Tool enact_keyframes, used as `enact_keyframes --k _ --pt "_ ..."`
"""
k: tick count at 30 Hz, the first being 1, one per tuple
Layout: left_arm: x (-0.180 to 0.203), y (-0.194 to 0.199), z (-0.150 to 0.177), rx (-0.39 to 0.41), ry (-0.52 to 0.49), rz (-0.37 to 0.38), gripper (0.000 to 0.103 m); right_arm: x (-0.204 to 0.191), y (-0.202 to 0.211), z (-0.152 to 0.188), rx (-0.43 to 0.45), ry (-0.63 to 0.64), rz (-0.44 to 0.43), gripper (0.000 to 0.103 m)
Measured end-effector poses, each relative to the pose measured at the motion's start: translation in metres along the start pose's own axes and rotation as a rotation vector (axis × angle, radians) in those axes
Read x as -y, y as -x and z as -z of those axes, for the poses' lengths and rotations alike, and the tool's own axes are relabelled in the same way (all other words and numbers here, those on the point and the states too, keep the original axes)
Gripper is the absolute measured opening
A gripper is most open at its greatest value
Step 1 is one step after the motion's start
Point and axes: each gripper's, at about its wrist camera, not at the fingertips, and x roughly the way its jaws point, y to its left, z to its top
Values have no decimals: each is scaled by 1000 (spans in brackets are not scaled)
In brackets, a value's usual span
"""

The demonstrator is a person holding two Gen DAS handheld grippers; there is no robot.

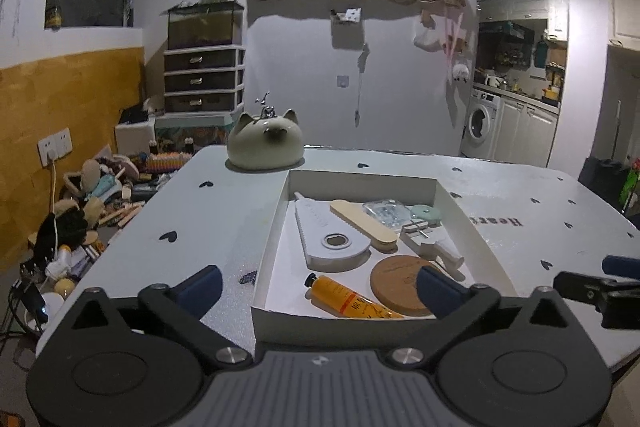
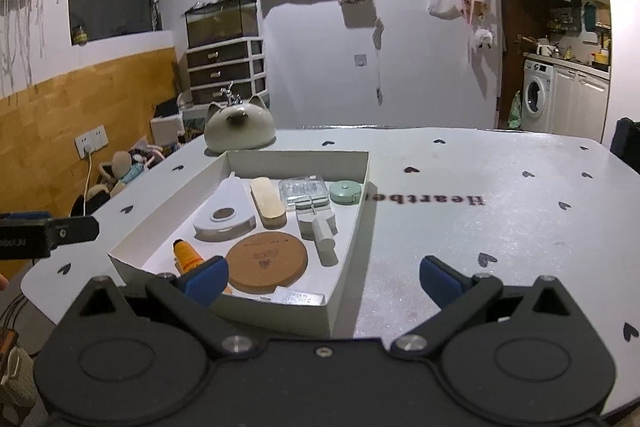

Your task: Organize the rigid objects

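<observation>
Now both grippers [image 1: 320,287] [image 2: 322,277] open, near box [image 1: 360,179] edge.

One white tray [image 2: 352,187] holds about eight items, though a small packet [image 2: 300,295] at its lower edge is hard to make out. One cat-shaped kettle [image 2: 240,127] stands at upper left.

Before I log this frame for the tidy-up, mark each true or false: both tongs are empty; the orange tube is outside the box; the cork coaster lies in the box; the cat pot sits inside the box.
Both tongs, left and right, are empty: true.
Orange tube outside the box: false, it lies in the box.
Cork coaster in the box: true.
Cat pot inside the box: false, it stands on the table behind it.
</observation>
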Motion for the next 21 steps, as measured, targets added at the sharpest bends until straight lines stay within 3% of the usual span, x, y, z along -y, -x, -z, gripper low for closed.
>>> enact_keyframes --k 21 --pt "14 22 20 29 -21 -3 103 -5 28 12 38 -22 49 103"
